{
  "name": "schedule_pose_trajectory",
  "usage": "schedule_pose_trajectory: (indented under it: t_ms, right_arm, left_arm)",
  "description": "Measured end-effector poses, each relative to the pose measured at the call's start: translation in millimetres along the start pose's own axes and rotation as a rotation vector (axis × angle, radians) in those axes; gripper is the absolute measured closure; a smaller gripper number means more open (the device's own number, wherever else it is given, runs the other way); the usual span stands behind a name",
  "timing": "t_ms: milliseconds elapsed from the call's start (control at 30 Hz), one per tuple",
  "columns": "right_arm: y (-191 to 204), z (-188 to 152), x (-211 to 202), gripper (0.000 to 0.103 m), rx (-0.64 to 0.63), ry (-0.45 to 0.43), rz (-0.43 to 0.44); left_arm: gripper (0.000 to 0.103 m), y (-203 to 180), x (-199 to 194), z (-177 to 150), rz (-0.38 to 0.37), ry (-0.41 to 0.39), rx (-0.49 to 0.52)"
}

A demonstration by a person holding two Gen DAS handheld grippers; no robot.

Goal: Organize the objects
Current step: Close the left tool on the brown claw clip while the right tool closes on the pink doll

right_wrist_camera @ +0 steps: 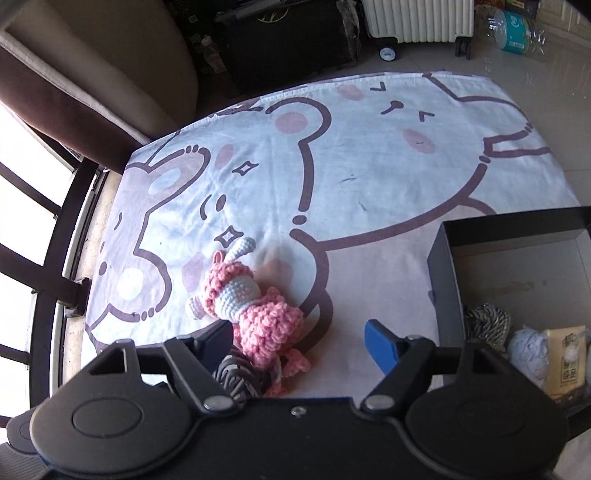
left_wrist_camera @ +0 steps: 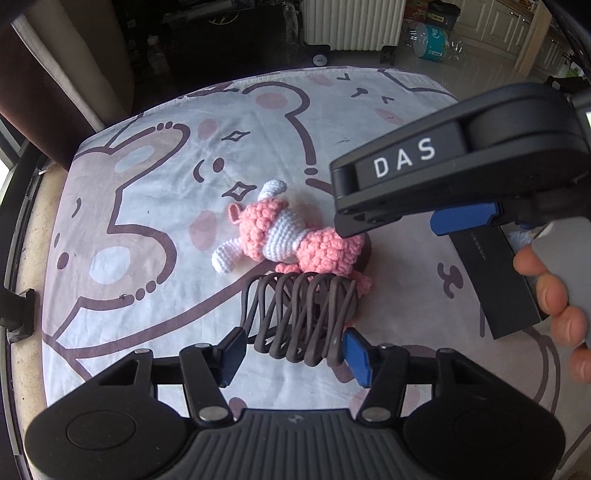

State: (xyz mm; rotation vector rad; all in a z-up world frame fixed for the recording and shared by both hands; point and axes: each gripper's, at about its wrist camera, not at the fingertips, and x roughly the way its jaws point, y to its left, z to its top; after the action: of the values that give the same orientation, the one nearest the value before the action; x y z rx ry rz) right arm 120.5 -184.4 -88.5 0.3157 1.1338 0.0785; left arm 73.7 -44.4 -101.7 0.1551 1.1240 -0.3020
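A pink and white crochet doll [left_wrist_camera: 291,236] lies on the cartoon-print cloth [left_wrist_camera: 147,206]; it also shows in the right wrist view [right_wrist_camera: 255,314]. A dark brown wavy hair clip [left_wrist_camera: 299,314] rests against the doll, between the jaws of my left gripper [left_wrist_camera: 291,354], which stand close around it. My right gripper [right_wrist_camera: 299,339] is open and empty above the doll's lower half; in the left wrist view its body [left_wrist_camera: 454,162] hangs over the doll's right side. The clip shows low in the right wrist view [right_wrist_camera: 236,376].
A dark open box [right_wrist_camera: 447,280] stands at the right, holding yarn balls [right_wrist_camera: 487,321] and a yellow packet [right_wrist_camera: 565,358]. A white radiator [right_wrist_camera: 417,16] and a window frame [right_wrist_camera: 55,236] lie beyond the cloth.
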Motion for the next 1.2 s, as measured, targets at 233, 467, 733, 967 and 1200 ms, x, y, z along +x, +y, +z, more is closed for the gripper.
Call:
schedule_pose_trajectory:
  t_ms: [233, 467, 733, 967, 1200]
  right_arm:
    - [-11, -2, 19, 0.040, 0.117, 0.044, 0.077]
    - [-2, -4, 32, 0.049, 0.122, 0.067, 0.091]
    - [8, -6, 38, 0.076, 0.078, 0.082, 0.089]
    - [6, -9, 23, 0.084, 0.034, 0.070, 0.104]
    - [-7, -19, 3, 0.085, 0.020, 0.084, 0.078]
  left_arm:
    - [0.073, 16, 0, -1, -0.013, -0.003, -0.064]
    - [0.087, 40, -2, -2, -0.054, 0.005, -0.190]
    - [0.088, 45, -3, -9, -0.135, 0.049, -0.216]
    - [0.089, 41, -13, -11, -0.206, 0.046, -0.224]
    - [0.089, 27, -23, -16, -0.245, 0.076, -0.190]
